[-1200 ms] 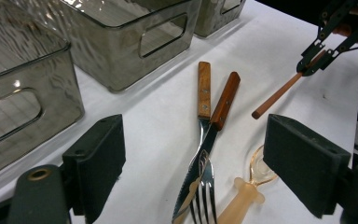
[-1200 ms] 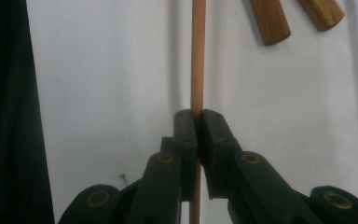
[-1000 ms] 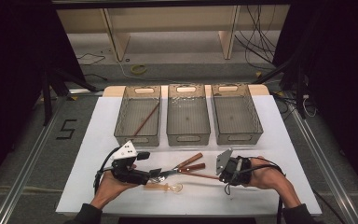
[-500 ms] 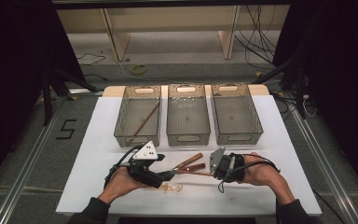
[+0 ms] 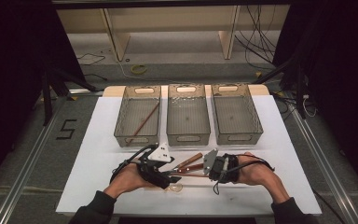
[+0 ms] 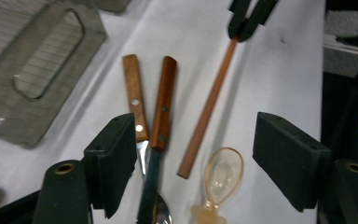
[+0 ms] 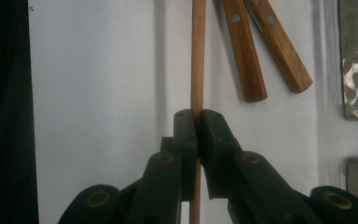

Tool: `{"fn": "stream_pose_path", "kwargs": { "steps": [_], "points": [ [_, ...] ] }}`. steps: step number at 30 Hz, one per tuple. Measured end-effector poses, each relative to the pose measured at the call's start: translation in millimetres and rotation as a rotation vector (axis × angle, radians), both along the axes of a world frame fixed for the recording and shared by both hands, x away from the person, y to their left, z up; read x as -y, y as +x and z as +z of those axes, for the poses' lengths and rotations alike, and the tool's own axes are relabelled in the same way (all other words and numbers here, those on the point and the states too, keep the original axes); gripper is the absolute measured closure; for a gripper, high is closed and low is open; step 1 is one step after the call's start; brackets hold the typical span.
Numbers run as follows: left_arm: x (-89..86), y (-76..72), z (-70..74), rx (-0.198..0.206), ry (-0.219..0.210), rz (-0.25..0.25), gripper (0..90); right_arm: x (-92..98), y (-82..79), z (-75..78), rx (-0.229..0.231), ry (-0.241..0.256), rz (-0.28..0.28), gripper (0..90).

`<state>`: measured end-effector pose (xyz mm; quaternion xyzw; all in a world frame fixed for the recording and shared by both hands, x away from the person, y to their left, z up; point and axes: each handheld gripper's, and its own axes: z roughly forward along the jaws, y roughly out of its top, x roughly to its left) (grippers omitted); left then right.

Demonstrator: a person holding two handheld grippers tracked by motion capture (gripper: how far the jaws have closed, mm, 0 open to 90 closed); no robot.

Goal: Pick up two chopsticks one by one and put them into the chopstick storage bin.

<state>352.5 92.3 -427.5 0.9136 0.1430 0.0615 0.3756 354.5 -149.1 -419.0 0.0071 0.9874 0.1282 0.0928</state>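
in the high view the right gripper (image 5: pixel 208 167) grips one end of a thin wooden stick (image 5: pixel 186 175) that lies flat on the white table (image 5: pixel 279 140), its long axis running from that gripper across toward the left gripper (image 5: pixel 168 173); a second stick (image 5: pixel 145 118) rests in the left bin (image 5: pixel 121 122). in the left gripper view the jaws stand wide apart, the stick (image 6: pixel 207 109) lying between them beside two wooden-handled utensils (image 6: pixel 161 109) and a clear spoon (image 6: pixel 221 175). in the right gripper view the jaws are clamped on the stick (image 7: pixel 197 56), which runs straight ahead, left of the utensils (image 7: pixel 247 56).
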Motion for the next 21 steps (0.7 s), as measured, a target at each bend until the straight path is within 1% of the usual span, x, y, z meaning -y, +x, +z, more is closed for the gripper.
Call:
{"fn": "stream_pose_path", "kwargs": {
  "steps": [2, 4, 5, 7, 10, 11, 13, 15, 17, 18, 21],
  "points": [
    [2.9, -1.0, -1.0, -0.004, 0.020, -0.015, 32.0, -1.9, -0.7, 0.2, 0.000, -0.002, 0.001, 85.5],
    [5.4, -1.4, -1.7, -0.005, 0.053, -0.028, 33.5, -4.1, -0.8, 0.3, 0.004, -0.002, 0.019, 85.5],
    [6.4, -1.7, -2.1, -0.003, 0.065, -0.034, 34.1, -5.0, -1.5, 0.8, 0.004, -0.002, 0.017, 85.5],
    [8.3, -2.4, -2.8, -0.004, 0.079, -0.042, 35.4, -6.4, -2.3, 2.5, 0.005, 0.007, 0.022, 85.5],
    [11.6, -4.1, -4.2, 0.001, 0.117, -0.064, 37.2, -8.4, -4.3, 5.6, 0.009, 0.013, 0.029, 85.5],
    [12.8, -4.8, -4.8, -0.001, 0.125, -0.067, 38.6, -9.2, -4.8, 6.1, 0.018, 0.012, 0.033, 85.5],
    [14.3, -5.8, -5.6, -0.001, 0.138, -0.087, 43.2, -10.6, -6.3, 7.2, 0.012, 0.013, 0.036, 85.5],
    [15.8, -6.4, -6.3, 0.004, 0.149, -0.090, 44.7, -12.0, -7.4, 7.8, 0.020, 0.014, 0.044, 85.5],
    [17.1, -6.3, -7.0, 0.006, 0.160, -0.095, 44.9, -13.1, -8.7, 8.6, 0.018, 0.016, 0.046, 85.5],
    [17.5, -6.3, -7.6, 0.012, 0.167, -0.098, 45.9, -13.8, -9.3, 9.3, 0.019, 0.016, 0.048, 85.5],
    [18.5, -7.0, -8.9, 0.028, 0.182, -0.107, 52.7, -15.3, -10.5, 10.1, 0.021, 0.017, 0.057, 85.5]
  ]
}}
